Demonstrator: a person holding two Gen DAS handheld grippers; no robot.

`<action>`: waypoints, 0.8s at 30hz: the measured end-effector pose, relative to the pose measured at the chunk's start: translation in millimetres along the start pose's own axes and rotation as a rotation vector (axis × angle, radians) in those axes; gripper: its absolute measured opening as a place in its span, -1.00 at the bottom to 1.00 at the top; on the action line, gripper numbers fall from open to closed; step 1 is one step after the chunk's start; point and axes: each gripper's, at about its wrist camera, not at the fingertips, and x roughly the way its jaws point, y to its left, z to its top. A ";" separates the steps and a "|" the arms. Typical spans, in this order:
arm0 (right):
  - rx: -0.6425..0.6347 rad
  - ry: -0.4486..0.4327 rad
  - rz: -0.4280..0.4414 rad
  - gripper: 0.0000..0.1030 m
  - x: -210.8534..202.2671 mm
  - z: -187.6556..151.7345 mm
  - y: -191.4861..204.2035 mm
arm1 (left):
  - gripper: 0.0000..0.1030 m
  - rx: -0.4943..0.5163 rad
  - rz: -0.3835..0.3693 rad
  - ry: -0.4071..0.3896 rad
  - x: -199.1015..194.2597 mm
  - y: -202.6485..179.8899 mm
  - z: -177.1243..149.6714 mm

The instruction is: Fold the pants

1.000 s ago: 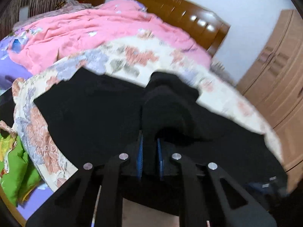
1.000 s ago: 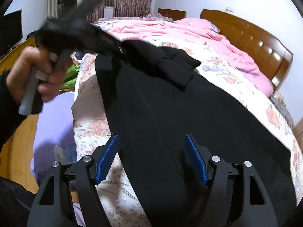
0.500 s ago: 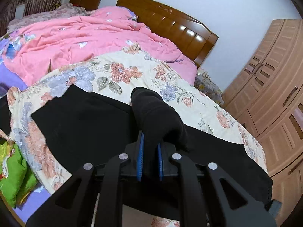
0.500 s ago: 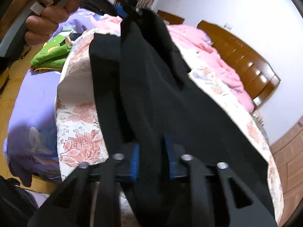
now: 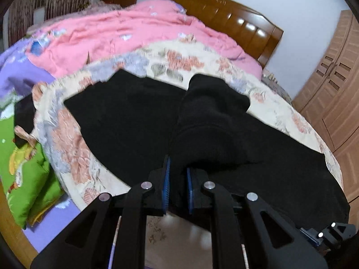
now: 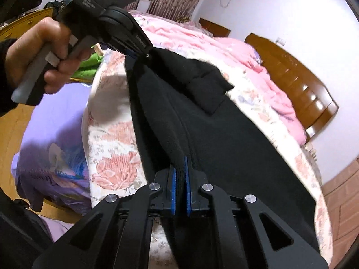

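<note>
The black fleece pants [image 6: 224, 139] lie spread along the near edge of the bed, on a cream bedspread with pink and grey flowers [image 6: 112, 148]. Their near long edge is lifted off the bedspread at 2 places.

The right hand-held gripper [image 6: 180, 186] has its blue pads pressed together on a ridge of the black fabric. The left hand-held gripper [image 5: 177, 186] pinches a bunched fold of the same cloth between its blue pads, and in the right wrist view it shows further along the edge, carried by the person's left hand [image 6: 42, 56]. The fabric runs fairly taut between the 2 grips.

The step in hand looks like carrying this lifted edge over to fold the pants lengthwise, 1 leg onto the other. To do it well, both grippers should probably travel together at the same height and keep the span between them straight, so the fold line stays parallel to the far edge. The fleece looks thick and limp, so it may sag or drag the lower layer along; a lift high enough to clear that layer would help. Set the edge down flush with the opposite edge before letting go.

Beyond the bedspread lie a crumpled pink quilt [image 5: 134, 35] and a glossy brown wooden headboard [image 5: 224, 15]. A green printed cloth [image 5: 24, 179] lies at the left and a light wooden wardrobe [image 5: 336, 85] stands at the right.
</note>
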 end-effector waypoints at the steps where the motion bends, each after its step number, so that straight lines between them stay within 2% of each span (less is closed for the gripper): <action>1: -0.003 0.004 0.001 -0.87 1.1 -0.5 0.4 | -0.76 0.010 0.015 -0.007 -2.6 -2.5 -1.9; 4: -0.008 0.045 0.051 -0.83 15.3 -10.7 8.2 | -0.76 0.027 0.073 0.028 10.8 -4.3 -10.1; 7: -0.027 0.044 0.075 -0.53 12.2 -10.7 11.4 | -0.65 0.020 0.091 0.030 16.4 -1.1 -14.6; 8: -0.027 0.054 0.087 -0.14 11.3 -9.7 10.8 | -0.44 0.036 0.120 0.022 14.7 -2.8 -13.7; 9: -0.016 0.064 0.131 0.17 9.9 -9.0 9.2 | -0.09 0.046 0.146 0.016 13.4 -3.6 -13.0; 10: 0.014 0.064 0.215 0.50 5.2 -8.8 4.9 | 0.12 0.055 0.200 0.006 10.2 -3.4 -11.5; 11: 0.040 0.033 0.265 0.50 -3.3 -9.0 -0.4 | 0.44 0.055 0.247 -0.004 6.4 -2.4 -10.4; 12: 0.060 0.008 0.272 0.50 -9.6 -9.0 -4.4 | 0.52 0.054 0.282 -0.020 0.7 -1.2 -8.9; 14: 0.154 -0.022 0.259 0.50 -18.5 -9.4 -27.1 | 0.52 0.088 0.350 -0.075 -16.8 -6.2 -6.3; 15: 0.191 -0.032 0.253 0.50 -19.8 -11.3 -37.7 | 0.52 0.114 0.351 -0.092 -20.6 -10.9 -4.0; 18: 0.312 -0.020 0.179 0.50 -12.0 -20.2 -77.1 | 0.52 0.322 0.249 -0.178 -34.1 -50.7 -1.6; 20: 0.354 -0.003 0.127 0.50 -5.7 -24.8 -94.4 | 0.52 0.554 0.276 -0.170 -22.8 -88.1 -5.3; 22: 0.388 -0.005 0.112 0.52 -5.0 -27.9 -105.4 | 0.52 0.726 0.294 -0.144 -9.6 -111.9 -13.8; 24: 0.418 -0.007 0.109 0.53 -5.4 -32.0 -109.6 | 0.52 0.837 0.328 -0.101 7.2 -122.2 -19.5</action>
